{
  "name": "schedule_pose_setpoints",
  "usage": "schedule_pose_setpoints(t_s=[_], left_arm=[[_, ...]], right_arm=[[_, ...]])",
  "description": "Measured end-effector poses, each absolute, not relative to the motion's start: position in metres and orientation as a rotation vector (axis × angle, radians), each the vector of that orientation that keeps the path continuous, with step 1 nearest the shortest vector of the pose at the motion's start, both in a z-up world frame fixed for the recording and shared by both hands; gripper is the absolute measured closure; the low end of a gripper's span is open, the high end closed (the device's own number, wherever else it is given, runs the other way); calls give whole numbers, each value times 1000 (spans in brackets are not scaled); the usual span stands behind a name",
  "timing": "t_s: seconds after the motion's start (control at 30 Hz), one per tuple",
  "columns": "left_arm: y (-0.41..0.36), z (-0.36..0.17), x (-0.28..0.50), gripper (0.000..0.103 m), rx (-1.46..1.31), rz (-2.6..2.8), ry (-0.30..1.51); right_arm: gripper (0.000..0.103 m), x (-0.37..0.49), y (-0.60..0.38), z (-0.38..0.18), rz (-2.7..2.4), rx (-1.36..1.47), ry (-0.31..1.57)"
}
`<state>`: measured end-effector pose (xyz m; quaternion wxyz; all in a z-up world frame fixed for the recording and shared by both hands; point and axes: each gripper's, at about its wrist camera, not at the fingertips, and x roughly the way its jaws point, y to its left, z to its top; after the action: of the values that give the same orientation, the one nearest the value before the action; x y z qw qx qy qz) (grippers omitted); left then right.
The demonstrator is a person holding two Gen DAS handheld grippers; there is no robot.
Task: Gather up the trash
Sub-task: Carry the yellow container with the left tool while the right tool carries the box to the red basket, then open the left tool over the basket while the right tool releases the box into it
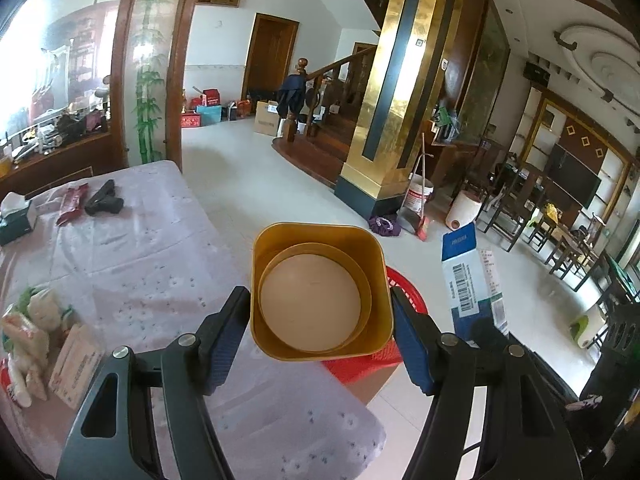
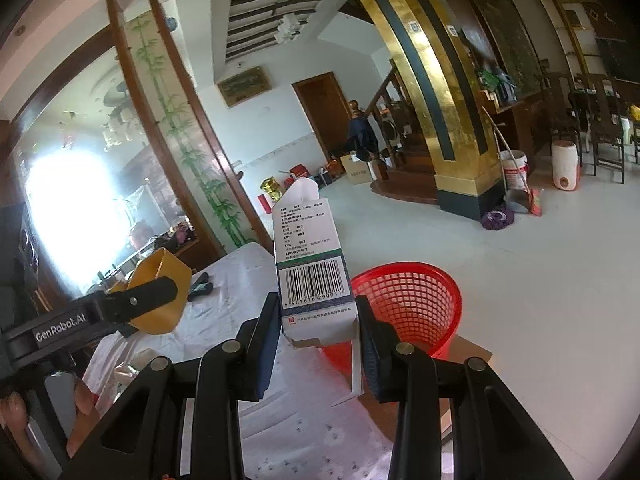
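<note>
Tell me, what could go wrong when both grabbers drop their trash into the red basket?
The red mesh plastic basket sits at the edge of its brown stand, so a bump might tip it. The left gripper holds the square golden tub only by its sides, so it could slip. The tall blue-and-white cardboard box in the right gripper might catch on the rim.

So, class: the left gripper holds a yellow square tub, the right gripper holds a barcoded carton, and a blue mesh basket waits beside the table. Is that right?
Not quite. The mesh basket is red, not blue, as the right wrist view shows. The rest stands: the left gripper holds the yellow square tub, the right gripper holds the barcoded carton, and the basket waits beside the table.
</note>
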<state>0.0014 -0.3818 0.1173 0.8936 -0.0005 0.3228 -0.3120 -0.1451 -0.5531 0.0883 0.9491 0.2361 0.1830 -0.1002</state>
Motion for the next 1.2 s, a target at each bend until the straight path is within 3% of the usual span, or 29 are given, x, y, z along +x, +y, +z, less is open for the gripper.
schedule_pose_setpoints(t_s=[0.67, 1.2], left_arm=[[-476, 40, 83, 35, -44, -758, 919], [-520, 1, 99, 35, 6, -761, 1001]], right_arm=[[64, -89, -620, 34, -293, 546, 504], [64, -67, -637, 1, -303, 567, 574]])
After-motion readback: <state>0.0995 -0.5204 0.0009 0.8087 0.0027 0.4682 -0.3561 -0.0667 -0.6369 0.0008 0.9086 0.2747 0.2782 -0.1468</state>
